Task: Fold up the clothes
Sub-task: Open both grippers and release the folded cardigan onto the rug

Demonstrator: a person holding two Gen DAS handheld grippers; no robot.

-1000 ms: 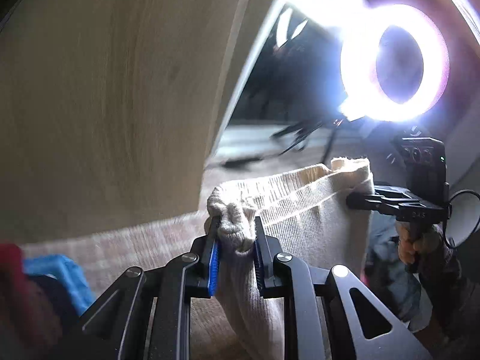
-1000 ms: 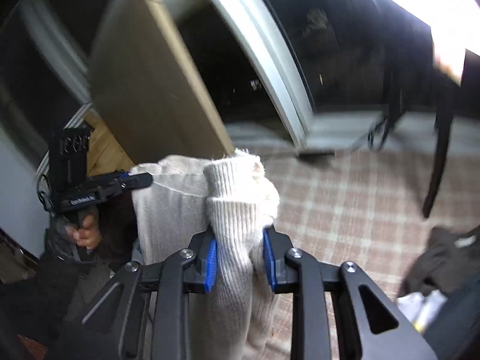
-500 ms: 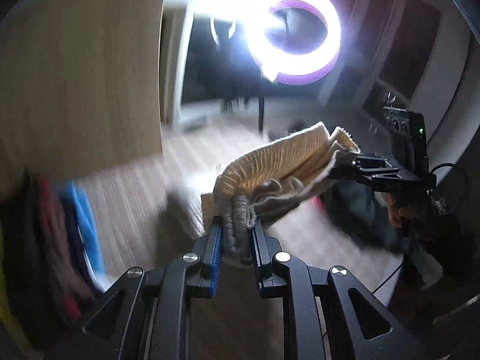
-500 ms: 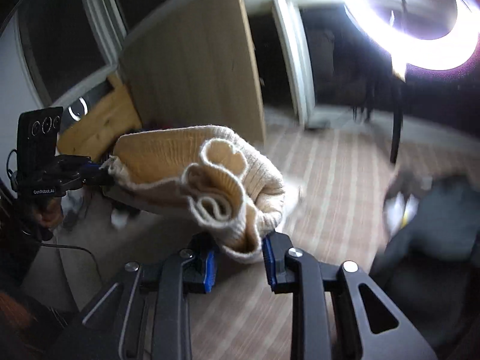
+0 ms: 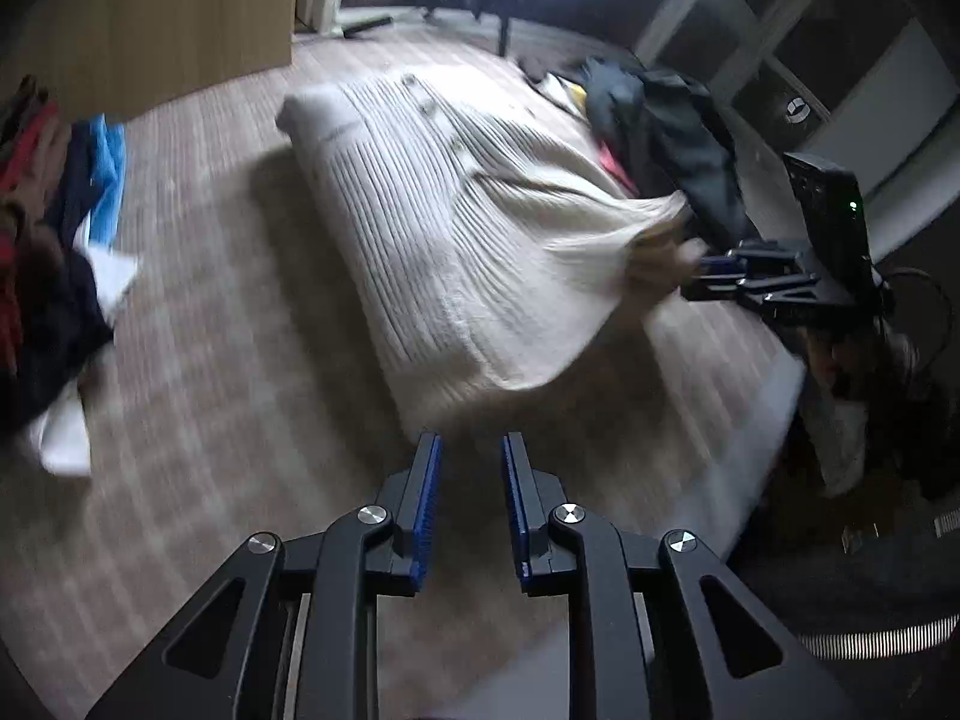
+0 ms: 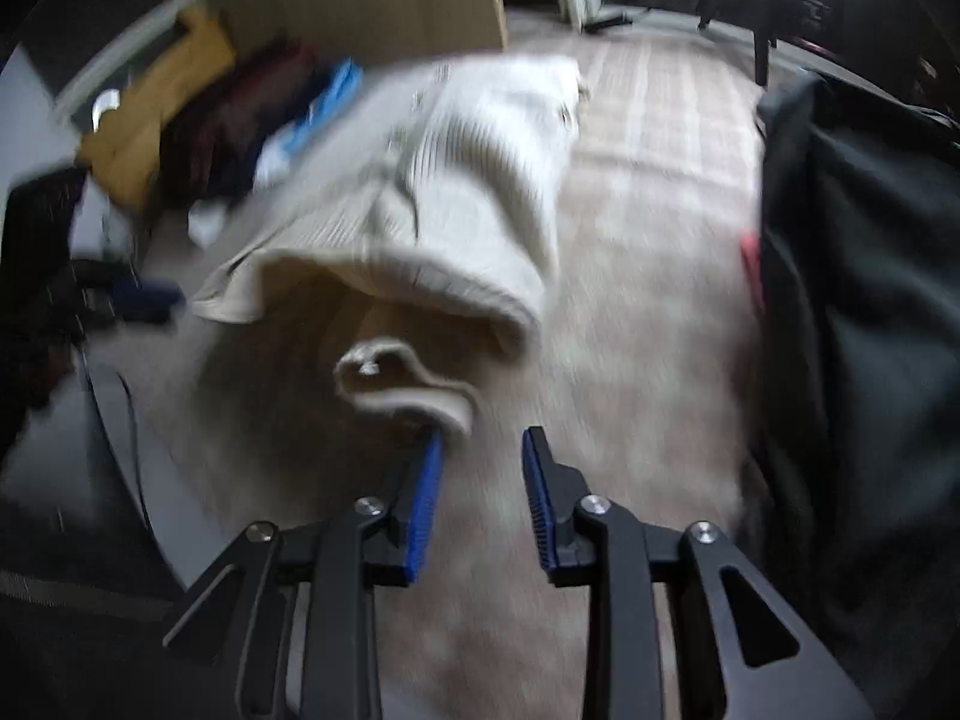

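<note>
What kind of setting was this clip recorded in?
Most likely a room at home, dimly lit: a cream ribbed sweater spread over a checked bed-like surface, piles of clothes at either side, and a wooden panel behind.

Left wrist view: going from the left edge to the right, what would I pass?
Pile of red, dark and blue clothes → cream ribbed sweater spread on the checked surface → heap of dark clothes → the other claw at the sweater's right corner.
</note>
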